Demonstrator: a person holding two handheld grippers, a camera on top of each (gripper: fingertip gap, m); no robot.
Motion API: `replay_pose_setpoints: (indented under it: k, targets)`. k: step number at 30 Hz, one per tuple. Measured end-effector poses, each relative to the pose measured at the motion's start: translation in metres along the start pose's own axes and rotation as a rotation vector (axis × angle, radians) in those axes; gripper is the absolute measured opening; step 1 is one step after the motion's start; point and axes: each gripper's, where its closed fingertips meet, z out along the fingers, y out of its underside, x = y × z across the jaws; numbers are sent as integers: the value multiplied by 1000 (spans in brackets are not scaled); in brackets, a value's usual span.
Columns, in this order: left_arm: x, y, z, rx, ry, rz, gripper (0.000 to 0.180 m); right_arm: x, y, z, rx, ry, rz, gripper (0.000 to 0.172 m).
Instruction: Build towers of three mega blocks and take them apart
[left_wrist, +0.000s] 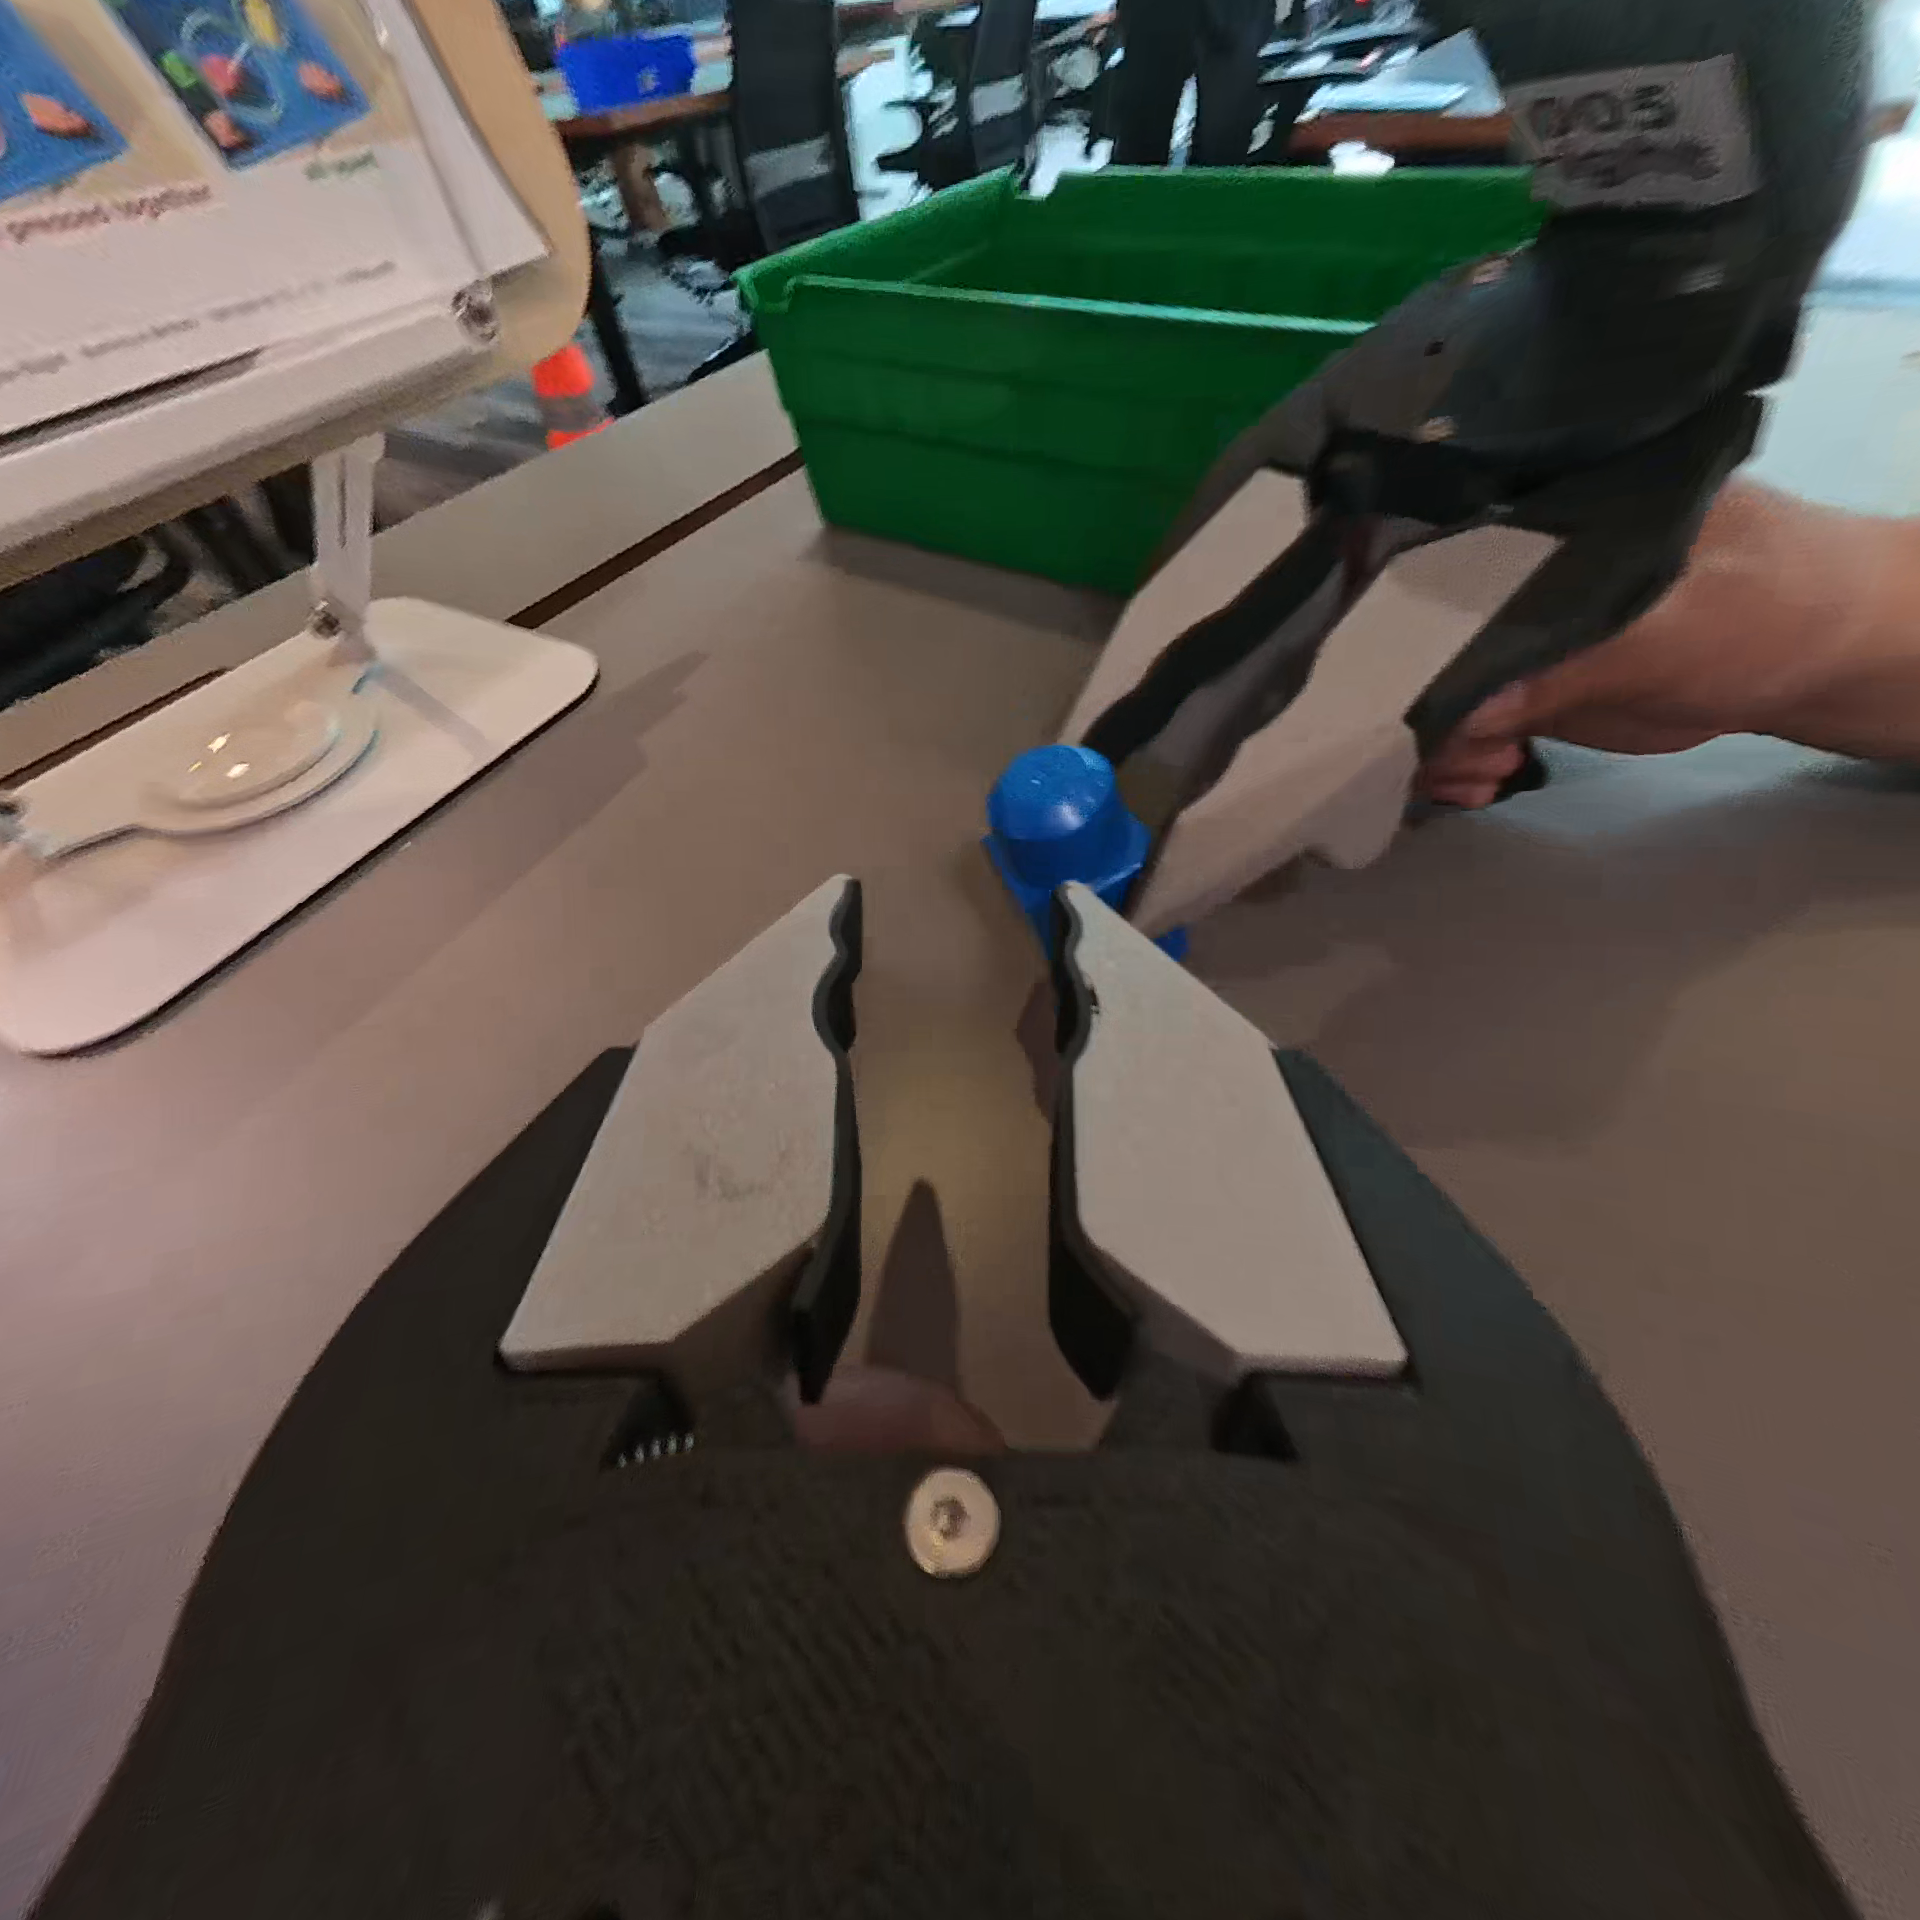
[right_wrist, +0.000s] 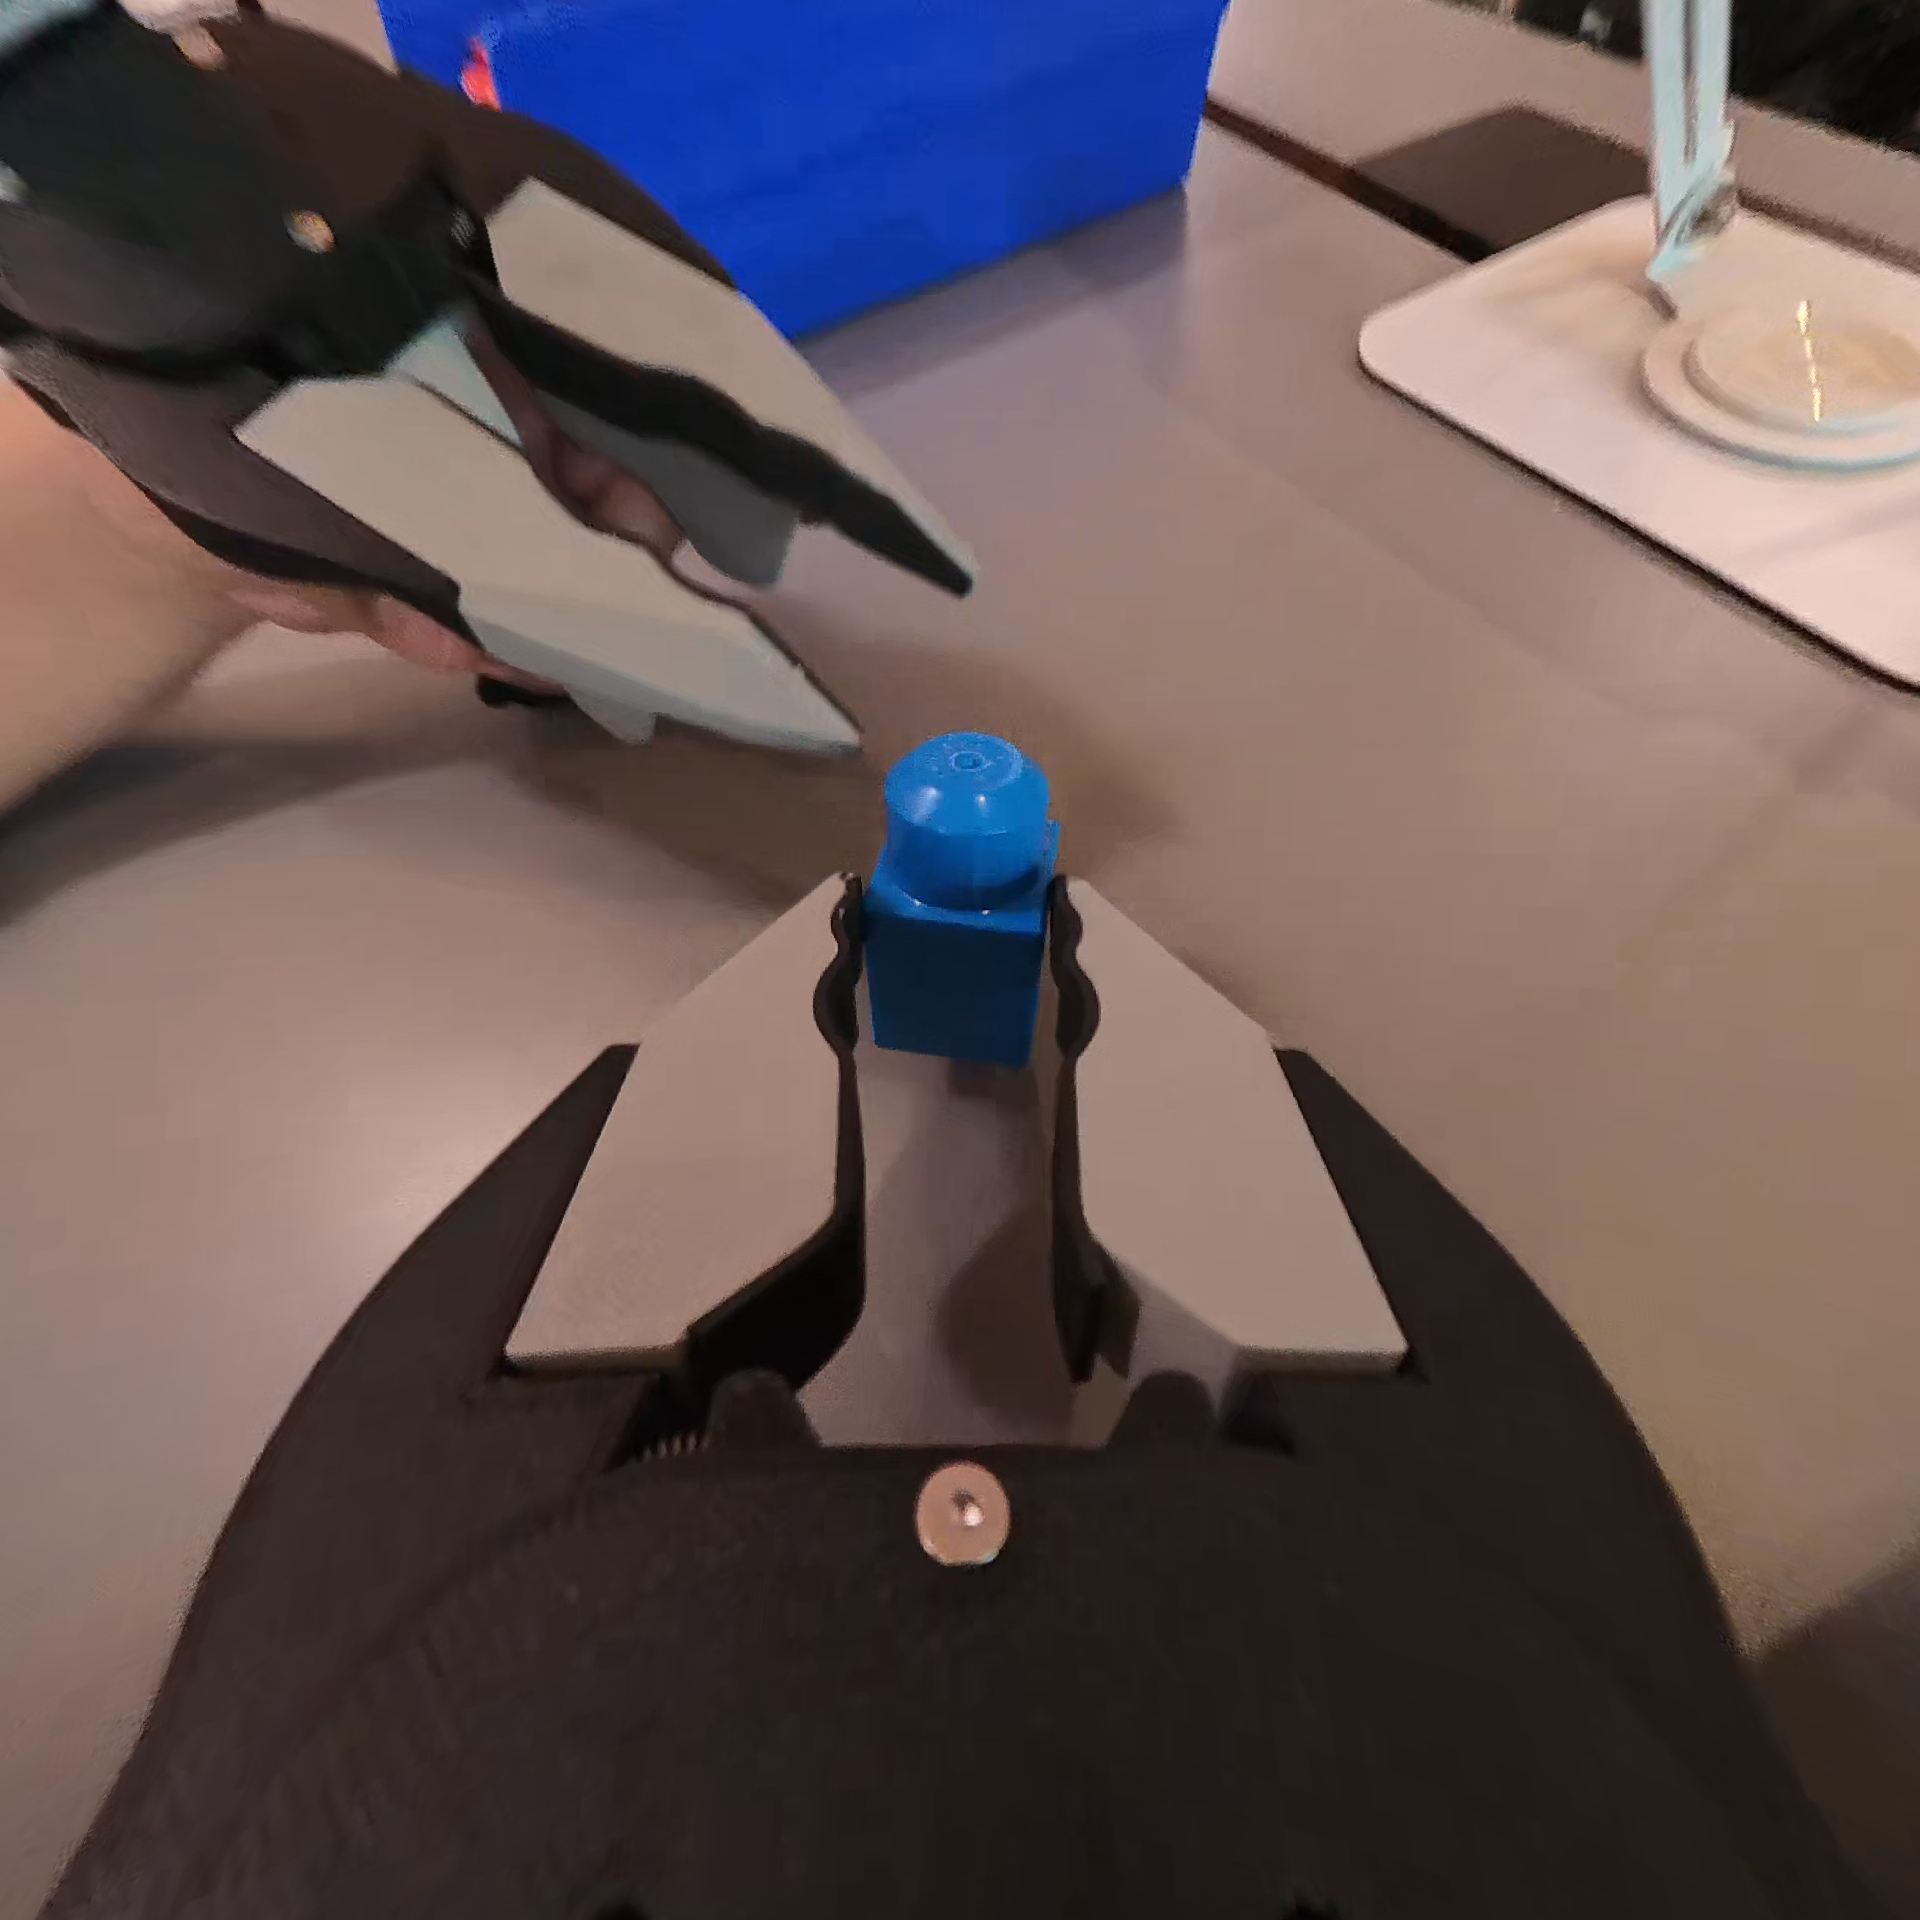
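A single blue mega block (right_wrist: 951, 935) stood upright on the grey surface (right_wrist: 1351, 935), its one round stud pointing up, and the right gripper (right_wrist: 954, 961) had it pinched across the square body, both dark pads pressed to opposite flat sides just below the stud. The left gripper (left_wrist: 956, 966) was spread and empty; the block lay just beyond its right fingertip, not between its fingers. A green bin (left_wrist: 1091, 343) sat farther back on the surface in the left wrist view, a blue bin (right_wrist: 831, 156) showed in the right wrist view, and a white stand base (right_wrist: 1662, 416) was off to one side. No other blocks could be seen, so the tower looked either not yet begun or fully taken apart. The block appeared to be light, hollow, rigid plastic with smooth and rather slippery faces; it would likely stand a firm squeeze without harm. The flat side walls seemed the best place to take hold, as the rounded stud would offer little purchase and had to stay clear for stacking. Being small and light, it might tip or twist if gripped off-centre.
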Motion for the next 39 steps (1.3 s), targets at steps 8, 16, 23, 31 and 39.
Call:
replay_pose_setpoints:
  k: [8, 16, 23, 31, 39]
  targets:
    - [-30, 17, 4, -99, -147, -135, 32, 8, 22, 7, -125, 44, -35, 33]
    - [-39, 22, 4, -124, -204, -177, 53, 7, 25, 9, -153, 98, -117, 40]
    - [-51, 24, -1, -119, -251, -203, 53, 7, 27, 10, -168, 95, -114, 40]
    - [-54, 25, -3, -125, -272, -188, 53, 29, 31, -2, -209, 185, -122, 36]
    - [-54, 27, -3, -136, -266, -186, 52, 44, 32, -8, -198, 244, -34, 36]
